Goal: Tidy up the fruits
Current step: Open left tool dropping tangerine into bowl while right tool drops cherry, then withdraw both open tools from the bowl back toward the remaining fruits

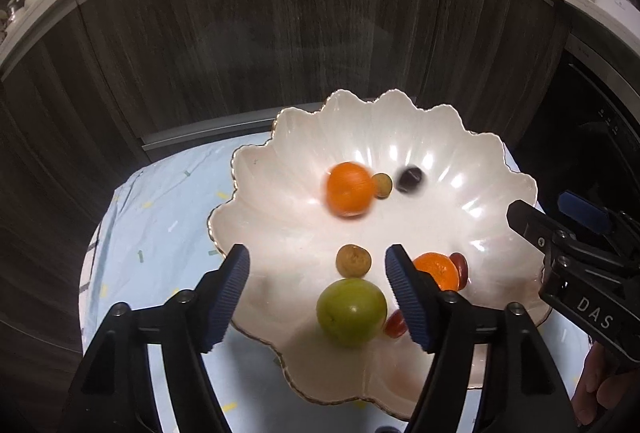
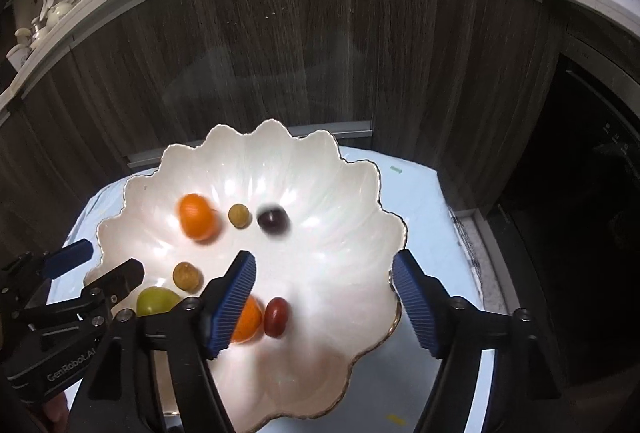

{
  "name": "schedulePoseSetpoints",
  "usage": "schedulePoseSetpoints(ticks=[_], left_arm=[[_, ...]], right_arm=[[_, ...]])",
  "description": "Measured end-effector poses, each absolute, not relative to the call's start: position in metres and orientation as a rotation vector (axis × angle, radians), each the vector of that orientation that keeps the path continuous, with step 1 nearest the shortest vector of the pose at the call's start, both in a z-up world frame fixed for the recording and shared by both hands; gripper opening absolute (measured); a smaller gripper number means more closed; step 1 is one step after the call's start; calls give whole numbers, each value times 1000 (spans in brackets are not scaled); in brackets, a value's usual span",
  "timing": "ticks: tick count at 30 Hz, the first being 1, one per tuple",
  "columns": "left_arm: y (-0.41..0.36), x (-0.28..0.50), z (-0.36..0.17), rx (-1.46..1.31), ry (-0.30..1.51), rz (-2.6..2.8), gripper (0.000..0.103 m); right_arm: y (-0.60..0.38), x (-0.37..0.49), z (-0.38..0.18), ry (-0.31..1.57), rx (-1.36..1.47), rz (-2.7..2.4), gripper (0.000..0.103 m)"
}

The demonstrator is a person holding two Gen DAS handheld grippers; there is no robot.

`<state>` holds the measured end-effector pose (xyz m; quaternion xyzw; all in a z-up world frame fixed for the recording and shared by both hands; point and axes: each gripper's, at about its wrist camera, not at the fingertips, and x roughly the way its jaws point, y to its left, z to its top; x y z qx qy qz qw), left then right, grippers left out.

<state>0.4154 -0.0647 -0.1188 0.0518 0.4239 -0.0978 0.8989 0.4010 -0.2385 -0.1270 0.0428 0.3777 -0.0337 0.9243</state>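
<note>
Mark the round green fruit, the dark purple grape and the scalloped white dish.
Round green fruit [image 1: 351,311], left wrist view, centre of its skin.
Dark purple grape [image 2: 272,219], right wrist view, middle of the grape.
Scalloped white dish [image 2: 280,137], right wrist view, far rim.

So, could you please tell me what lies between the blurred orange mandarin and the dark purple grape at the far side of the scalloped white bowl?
A small yellow-brown round fruit lies there, seen in both wrist views.

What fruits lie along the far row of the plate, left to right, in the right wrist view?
Blurred orange citrus fruit → small round yellow-brown fruit → dark purple round fruit, all on the white scalloped plate.
</note>
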Motion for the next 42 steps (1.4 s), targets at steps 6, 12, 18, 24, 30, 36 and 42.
schedulePoseSetpoints(ticks=[6, 12, 18, 24, 30, 36, 42], left_arm=[[-63, 406, -110, 107, 858, -189, 83], [-61, 390, -95, 103, 832, -176, 90], [-58, 370, -81, 101, 812, -171, 90], [-58, 350, -69, 106, 794, -171, 90], [-58, 330, -62, 118, 782, -175, 90], [-57, 312, -61, 128, 781, -180, 90], [-55, 297, -62, 137, 780, -182, 90]], right_arm=[[-240, 393, -121, 767, 88, -85, 77], [-239, 381, -110, 751, 88, -96, 78], [-238, 363, -99, 733, 95, -93, 78], [-237, 345, -88, 714, 94, -89, 78], [-237, 325, -82, 699, 93, -85, 78], [-236, 307, -79, 695, 86, -76, 78], [-233, 294, -80, 697, 71, -68, 78]])
